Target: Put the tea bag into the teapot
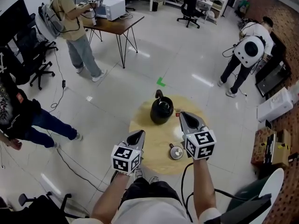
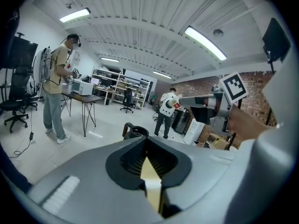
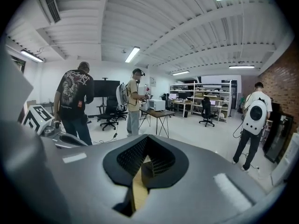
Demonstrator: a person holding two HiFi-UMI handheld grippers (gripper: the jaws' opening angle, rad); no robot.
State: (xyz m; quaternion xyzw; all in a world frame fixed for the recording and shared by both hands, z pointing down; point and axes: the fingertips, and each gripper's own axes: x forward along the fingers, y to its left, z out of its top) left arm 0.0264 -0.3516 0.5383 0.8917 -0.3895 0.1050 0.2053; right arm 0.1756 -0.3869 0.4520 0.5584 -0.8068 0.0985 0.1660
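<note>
Left gripper [image 1: 138,133], jaws together and empty, hovered over the round wooden tabletop [image 1: 149,160]. The right gripper [image 1: 183,115] pinched the small red-tagged tea bag [image 2: 177,106] beside the black teapot [image 1: 161,111]. It needed centring over the teapot's mouth before release.

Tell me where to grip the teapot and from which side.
Grip the teapot by its handle, the loop that stands up from the rim on the far side in the head view. Come from above on that side, with the jaws set across the loop. The round body looks too wide to pinch, and this approach probably keeps the open mouth clear.
</note>
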